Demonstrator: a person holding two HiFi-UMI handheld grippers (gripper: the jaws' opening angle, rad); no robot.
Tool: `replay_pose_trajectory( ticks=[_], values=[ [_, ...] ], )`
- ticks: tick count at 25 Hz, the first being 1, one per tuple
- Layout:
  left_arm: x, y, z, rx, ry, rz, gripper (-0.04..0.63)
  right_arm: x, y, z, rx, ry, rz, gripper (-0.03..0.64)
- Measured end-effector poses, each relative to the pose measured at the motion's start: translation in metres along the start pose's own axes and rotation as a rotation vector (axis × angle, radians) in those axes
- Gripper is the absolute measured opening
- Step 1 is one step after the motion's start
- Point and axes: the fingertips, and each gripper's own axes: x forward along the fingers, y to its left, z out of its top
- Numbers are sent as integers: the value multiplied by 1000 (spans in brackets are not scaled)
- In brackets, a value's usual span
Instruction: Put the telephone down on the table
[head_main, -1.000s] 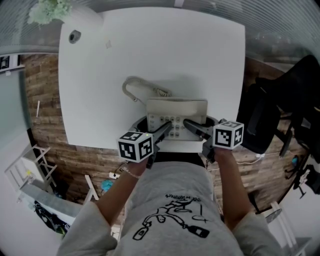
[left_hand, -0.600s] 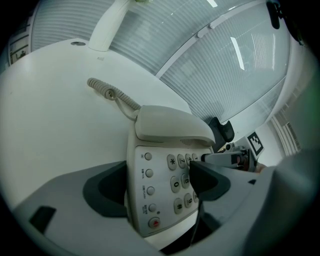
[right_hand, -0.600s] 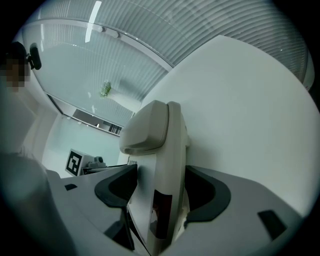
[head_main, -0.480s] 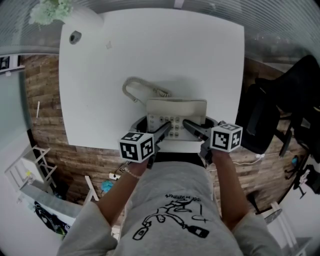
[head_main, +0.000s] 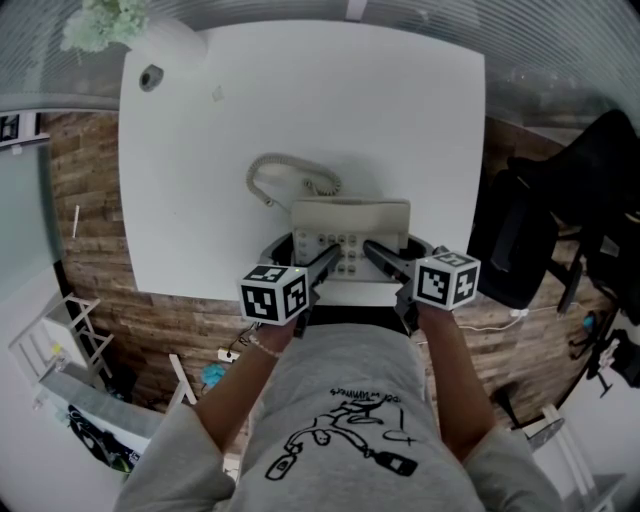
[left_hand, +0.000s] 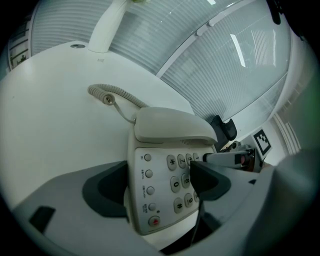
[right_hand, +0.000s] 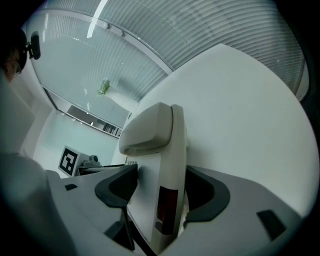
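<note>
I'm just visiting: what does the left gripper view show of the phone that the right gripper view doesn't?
Only the left gripper view shows the telephone face-up: its keypad, its red button and the coiled cord lying on the table. Only the right gripper view shows the telephone edge-on, with a dark panel in its side. Both show the handset resting on top, the white table and the ribbed blinds behind.

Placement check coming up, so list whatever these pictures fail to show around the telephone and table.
Right tongs: right gripper view, the telephone covers the pad contacts; pressing or merely flanking, unclear.
Telephone's underside: no view shows whether it lies flat on the table.
Coiled cord joint: left gripper view, the handset hides it.
Dark round thing, far corner: head view, too small to name.
</note>
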Motion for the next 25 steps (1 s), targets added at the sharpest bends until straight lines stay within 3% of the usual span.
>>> replay_pose_trajectory(
  ticks=[15,25],
  values=[
    [-3,2,3,56,-5,28,387,-2,-3,2,-29,-12,-69,302],
    [-22,-13,9,108,-25,-7,371,-38,-11,23,-249,-82,-242,298]
  ],
)
